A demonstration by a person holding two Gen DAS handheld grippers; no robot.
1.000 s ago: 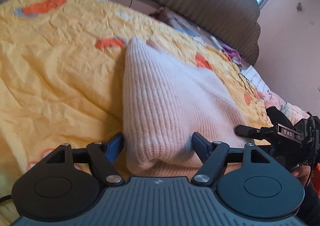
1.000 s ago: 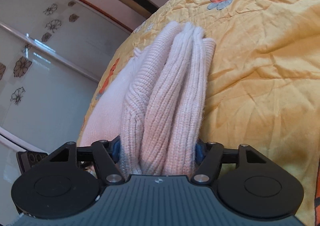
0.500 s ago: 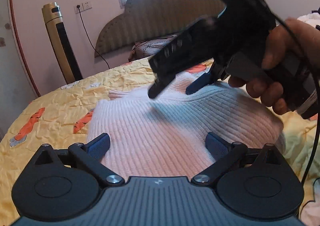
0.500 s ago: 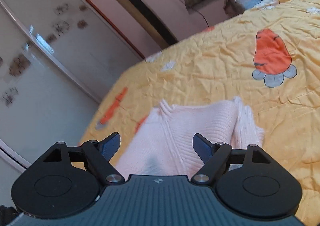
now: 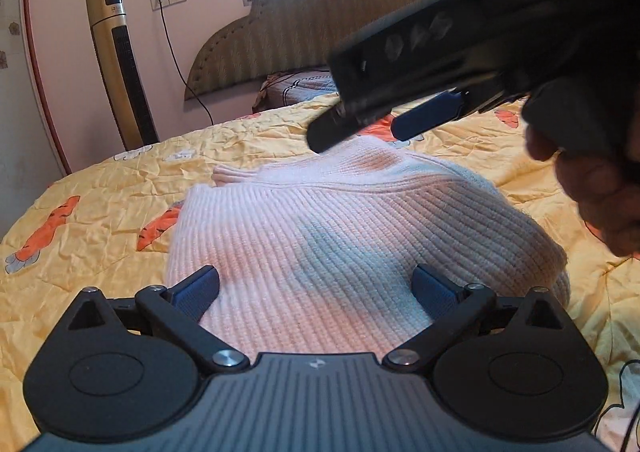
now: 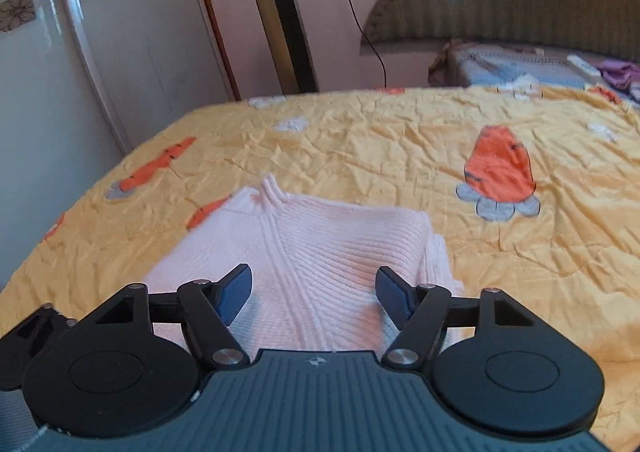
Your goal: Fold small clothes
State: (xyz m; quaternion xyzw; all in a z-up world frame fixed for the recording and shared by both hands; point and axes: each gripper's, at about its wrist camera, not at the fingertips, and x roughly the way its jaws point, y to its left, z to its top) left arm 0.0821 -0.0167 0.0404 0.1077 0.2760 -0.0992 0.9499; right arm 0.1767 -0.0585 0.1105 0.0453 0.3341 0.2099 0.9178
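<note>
Tower fan [image 5: 120, 68]: a tall gold and black fan stands against the pink wall, far ahead and to the left of the left tongs, its cord running to a wall socket.
Bedspread [image 5: 100, 212]: a crumpled yellow cover printed with orange carrots lies over the bed and spreads out on every side of both tongs.
Left tongs [image 5: 316, 290]: wide apart and holding nothing; both blue pads hover just over the near edge of the garment, one toward each side of it.
Sweater [image 5: 328, 244]: a pale pink ribbed knit, folded into a thick, roughly rectangular bundle, lies on the bedspread directly ahead of the left tongs; its small collar points away, toward the headboard.
Right tongs [image 6: 314, 292]: also wide apart and empty. In their own view the sweater [image 6: 320, 260] sits just below and ahead of them. From the left view they cross above the far right part of the bundle, not touching it.
Right hand [image 5: 600, 192]: grips the handle of the right tongs, up and to the right of the left tongs.
Headboard [image 5: 320, 32]: a scalloped olive headboard stands far ahead, under a bright window.
Step in hand: the sweater looks folded and released, so this seems to be the end of the fold.
Next move: probably pressing the puffy bundle flat or squaring its loose right edge; the thick, springy knit calls for gentle, even pressure from above.
</note>
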